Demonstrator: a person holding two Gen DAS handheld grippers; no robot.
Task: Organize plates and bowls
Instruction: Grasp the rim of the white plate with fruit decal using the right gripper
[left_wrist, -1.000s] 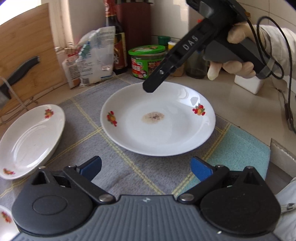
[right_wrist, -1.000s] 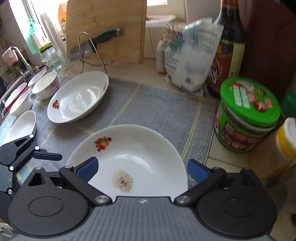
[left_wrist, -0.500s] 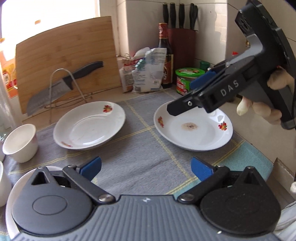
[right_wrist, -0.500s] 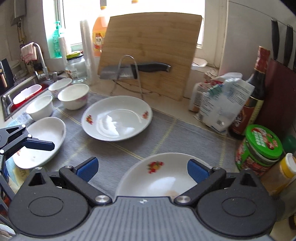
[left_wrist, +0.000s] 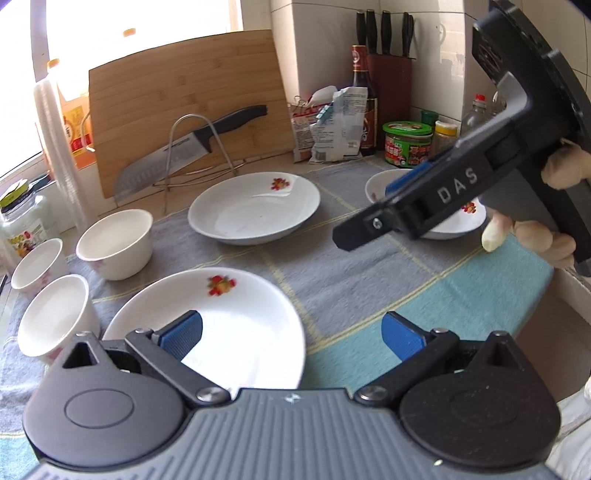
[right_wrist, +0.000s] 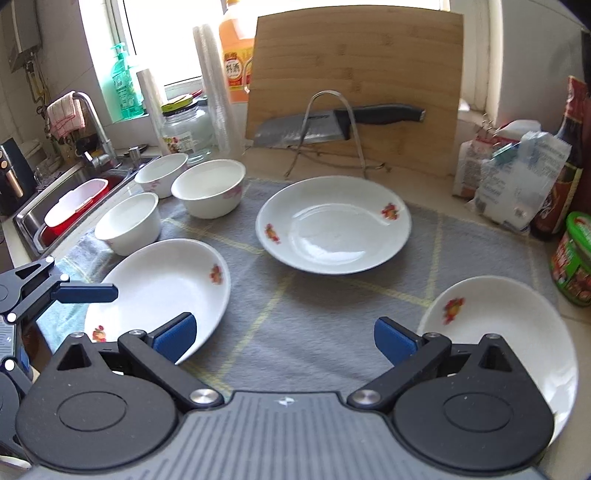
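White plates (right_wrist: 334, 225) carry red-and-yellow flower prints; the bowls (right_wrist: 208, 186) are white. Mid-frame, the grey mat (right_wrist: 306, 314) has yellow lines. Blue fingers (right_wrist: 173, 338), black linkages.

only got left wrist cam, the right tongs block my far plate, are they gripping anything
observer: No. The right tongs are open, with nothing between them.
operator: ok, any dishes beyond the three bowls i see
observer: Yes, one more white dish sits in a red basin in the sink, off the left of your view.
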